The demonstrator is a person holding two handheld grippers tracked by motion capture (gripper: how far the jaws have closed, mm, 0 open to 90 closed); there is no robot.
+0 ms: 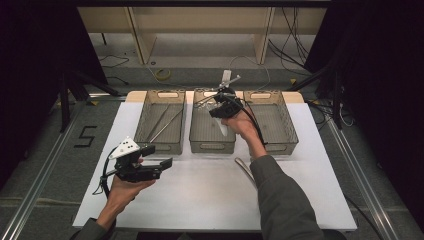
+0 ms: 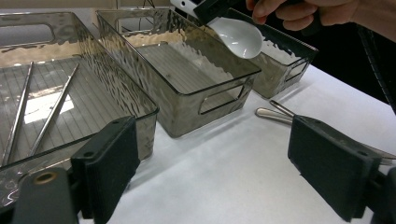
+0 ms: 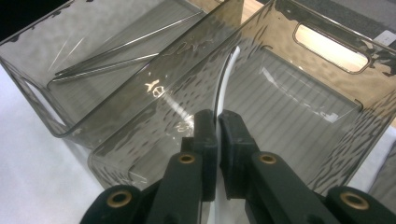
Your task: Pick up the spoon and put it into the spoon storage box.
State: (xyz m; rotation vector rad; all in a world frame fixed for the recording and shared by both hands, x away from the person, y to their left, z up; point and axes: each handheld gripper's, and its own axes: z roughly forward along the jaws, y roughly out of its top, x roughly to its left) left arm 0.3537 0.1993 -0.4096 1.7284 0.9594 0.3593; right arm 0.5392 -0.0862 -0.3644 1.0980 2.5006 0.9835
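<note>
My right gripper is shut on a white spoon and holds it over the middle grey see-through bin. In the right gripper view the spoon's thin white handle runs out from between the closed jaws of the right gripper, above that bin's floor. My left gripper stands open over the white table near its front left, with nothing between its jaws. The left gripper looks toward the bins. The left bin holds metal chopsticks.
A third bin stands to the right of the middle one. A metal utensil lies on the white table top in front of the bins, beside my right forearm. Cables and table legs lie on the floor beyond.
</note>
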